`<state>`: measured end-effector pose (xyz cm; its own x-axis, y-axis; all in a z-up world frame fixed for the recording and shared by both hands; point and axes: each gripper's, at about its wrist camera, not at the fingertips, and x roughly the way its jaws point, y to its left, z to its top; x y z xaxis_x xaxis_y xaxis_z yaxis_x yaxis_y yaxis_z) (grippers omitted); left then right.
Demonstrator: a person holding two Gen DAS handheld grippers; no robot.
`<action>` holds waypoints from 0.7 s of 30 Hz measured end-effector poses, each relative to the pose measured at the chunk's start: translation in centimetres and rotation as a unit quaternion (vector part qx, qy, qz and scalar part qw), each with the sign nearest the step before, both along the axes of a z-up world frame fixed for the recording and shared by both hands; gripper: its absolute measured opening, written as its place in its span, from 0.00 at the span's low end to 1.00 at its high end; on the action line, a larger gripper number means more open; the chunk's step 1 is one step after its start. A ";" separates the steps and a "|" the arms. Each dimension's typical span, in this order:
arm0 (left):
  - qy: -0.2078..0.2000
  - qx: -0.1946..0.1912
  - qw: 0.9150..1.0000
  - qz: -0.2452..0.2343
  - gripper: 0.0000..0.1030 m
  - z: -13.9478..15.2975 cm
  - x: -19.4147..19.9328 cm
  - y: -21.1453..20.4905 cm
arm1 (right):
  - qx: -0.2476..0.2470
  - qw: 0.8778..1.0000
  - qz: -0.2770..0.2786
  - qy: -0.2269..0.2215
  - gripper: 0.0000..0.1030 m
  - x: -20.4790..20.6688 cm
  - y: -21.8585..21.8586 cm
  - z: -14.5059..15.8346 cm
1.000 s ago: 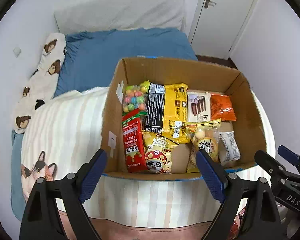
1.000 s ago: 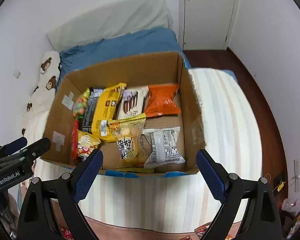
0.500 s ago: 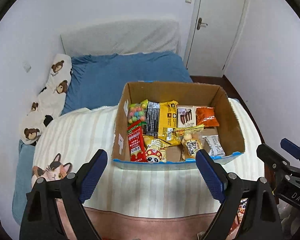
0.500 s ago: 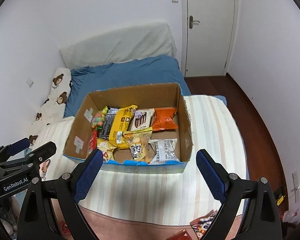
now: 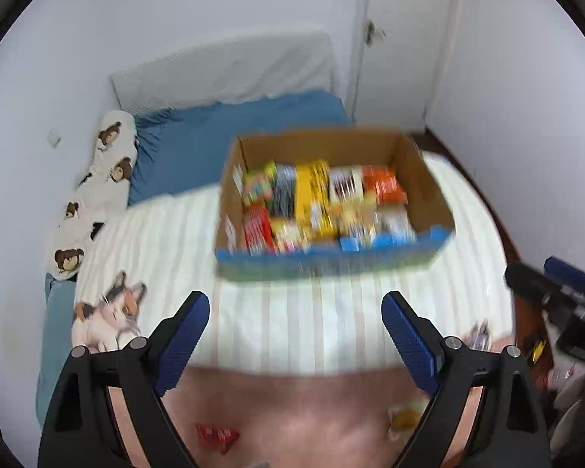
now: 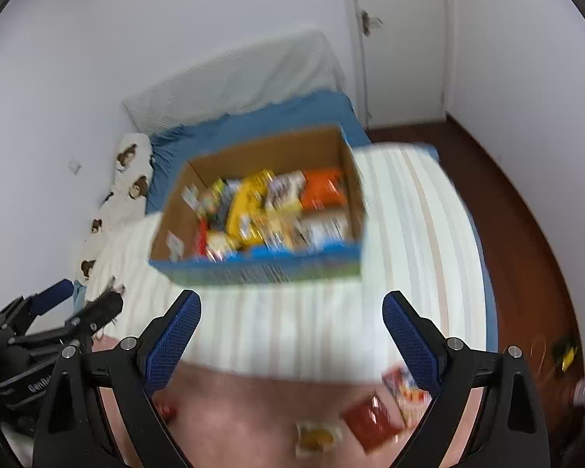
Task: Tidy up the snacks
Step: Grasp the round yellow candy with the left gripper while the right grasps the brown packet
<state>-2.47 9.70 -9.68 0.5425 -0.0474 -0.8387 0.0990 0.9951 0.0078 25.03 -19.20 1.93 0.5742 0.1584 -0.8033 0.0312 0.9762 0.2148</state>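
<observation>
A cardboard box (image 5: pixel 429 191) (image 6: pixel 175 214) filled with several snack packets sits on a striped blanket on the bed; both views are blurred. My left gripper (image 5: pixel 295 310) stands open and empty, well short of the box. My right gripper (image 6: pixel 291 308) is likewise open with nothing between its fingers. Loose snacks lie on the pink sheet near me: a red packet (image 5: pixel 216 435) and a yellow one (image 5: pixel 405 419) in the left wrist view; a red packet (image 6: pixel 372 423), a yellow one (image 6: pixel 318 436) and a colourful one (image 6: pixel 403 388) in the right wrist view.
The striped blanket (image 5: pixel 292 323) covers the near bed, with a blue sheet (image 5: pixel 222 132) and a bear-print pillow (image 5: pixel 109 163) beyond. A white door (image 6: pixel 401 39) stands at the back right above a dark wooden floor (image 6: pixel 518 234).
Both grippers have drawn back from the box and risen; the box looks smaller and farther, and the pink sheet with loose snack packets has come into view below.
</observation>
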 end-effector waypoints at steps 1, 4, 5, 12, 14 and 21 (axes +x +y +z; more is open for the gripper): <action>0.014 0.008 1.000 -0.010 0.88 -1.2 -0.5 -0.7 | 0.002 1.000 -0.006 0.013 0.94 -0.6 -0.6 -1.0; 0.079 0.021 0.995 -0.054 0.88 -6.3 -2.4 -3.4 | 0.014 0.997 -0.030 0.064 0.94 -2.9 -3.0 -5.0; 0.094 0.024 0.993 -0.068 0.88 -7.7 -3.0 -4.3 | 0.017 0.996 -0.036 0.083 0.94 -3.5 -3.7 -6.4; 0.199 0.075 0.950 -0.229 0.88 -18.3 -6.4 -14.2 | 0.032 0.981 -0.098 0.165 0.93 -8.5 -10.1 -14.0; 0.216 0.089 0.933 -0.274 0.88 -20.5 -7.0 -16.6 | 0.033 0.979 -0.109 0.171 0.89 -9.2 -11.1 -14.9; 0.237 0.151 0.894 -0.350 0.79 -26.8 -8.4 -21.1 | 0.039 0.977 -0.101 0.184 0.77 -10.1 -13.0 -17.8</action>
